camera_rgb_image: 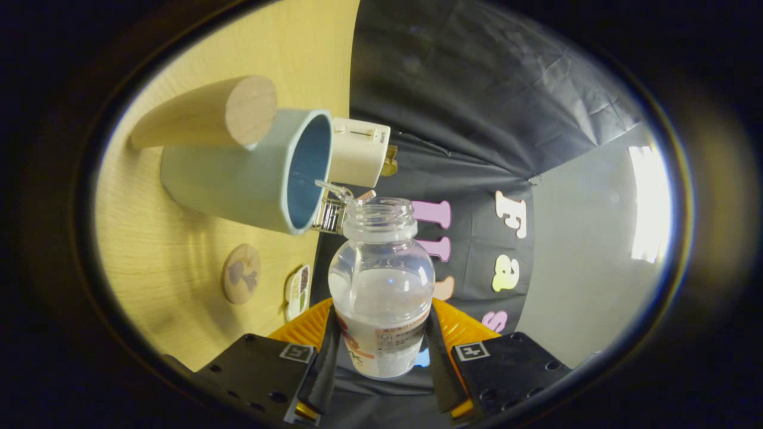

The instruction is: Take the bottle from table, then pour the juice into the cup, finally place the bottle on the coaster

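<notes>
Bottle: the clear plastic bottle with a printed label and whitish juice inside sits between the fingers of the hand-held gripper, cap off, tipped hard over so its open mouth points toward the cup.
Grip: both black fingers press on the bottle's lower body, closed as far as its width allows; the hold looks firm and square.
Cup: the pale blue-grey cup with a darker blue inside stands on the counter just beyond the bottle mouth; the mouth is near the rim, and whether it is over the opening I cannot tell.
Step in hand: pouring, by my reading. No stream is visible, and the juice lies low in the bottle.
How to do it well: bring the mouth over the cup's opening before tipping further, rotate slowly, keep the neck off the rim.
Risk: juice falling short onto the light wooden counter.
Coaster: the round coaster with a dark leaf motif lies on the counter near the cup.
Nearby: a wooden cylinder stands beside the cup, and a white box-shaped object behind it.
</notes>
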